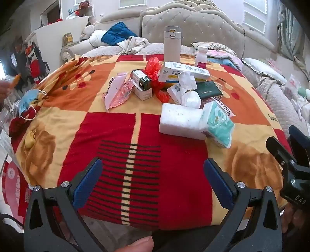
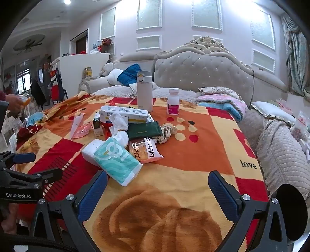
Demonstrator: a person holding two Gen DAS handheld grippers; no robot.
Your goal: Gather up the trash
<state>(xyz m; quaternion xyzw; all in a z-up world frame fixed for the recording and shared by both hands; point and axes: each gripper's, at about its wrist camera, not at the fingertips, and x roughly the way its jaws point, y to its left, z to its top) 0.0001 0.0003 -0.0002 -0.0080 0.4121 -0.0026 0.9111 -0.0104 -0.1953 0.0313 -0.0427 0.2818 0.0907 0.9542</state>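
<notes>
Both my left tongs point(image 1: 153, 174) and right tongs point(image 2: 158, 187) spread wide, empty, over blanket-covered tabletop point(image 1: 174, 184), tissue pack point(image 2: 117, 161) just ahead.

Before me a table lies under a red, orange and yellow blanket point(image 2: 193, 174). Beyond it stands a pale tufted sofa point(image 2: 203, 71) with a carved crest, heaped with quilts and cushions. The far wall point(image 2: 174, 29) is pale with white panels. Curtains point(image 2: 294, 58) hang right; a bright ceiling light point(image 2: 67, 2) glows far left.

bright, even indoor light; ceiling lamp point(image 2: 67, 2) glares; fisheye bending, dark corners, soft edges.
</notes>
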